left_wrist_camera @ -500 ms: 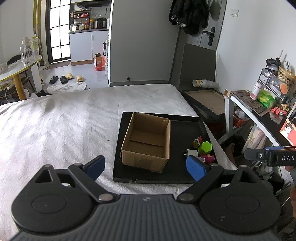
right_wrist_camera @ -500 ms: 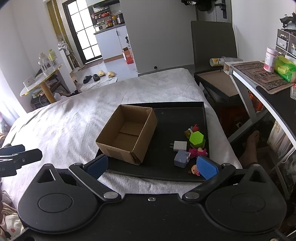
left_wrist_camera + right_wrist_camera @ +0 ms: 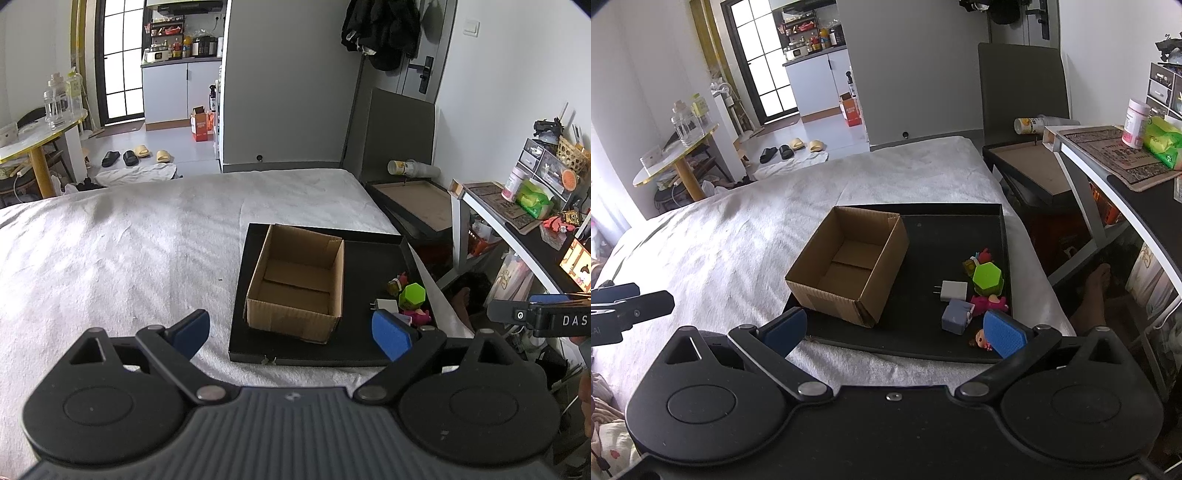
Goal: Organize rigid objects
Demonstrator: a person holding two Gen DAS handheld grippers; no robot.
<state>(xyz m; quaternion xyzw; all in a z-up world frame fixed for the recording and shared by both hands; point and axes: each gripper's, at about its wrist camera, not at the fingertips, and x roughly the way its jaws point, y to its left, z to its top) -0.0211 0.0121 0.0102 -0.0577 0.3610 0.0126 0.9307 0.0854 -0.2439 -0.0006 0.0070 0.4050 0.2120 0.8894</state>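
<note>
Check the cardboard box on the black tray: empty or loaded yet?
Empty. The cardboard box shows only its bare bottom flaps; the small toys lie beside it on the black tray.

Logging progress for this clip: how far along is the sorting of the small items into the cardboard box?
Nothing looks done: the brown cardboard box on the black tray is empty. Nothing is in hand; the left tool and right tool are open and empty. All remains: the white plug charger, green faceted block, grey cube and small toys beside them.
</note>
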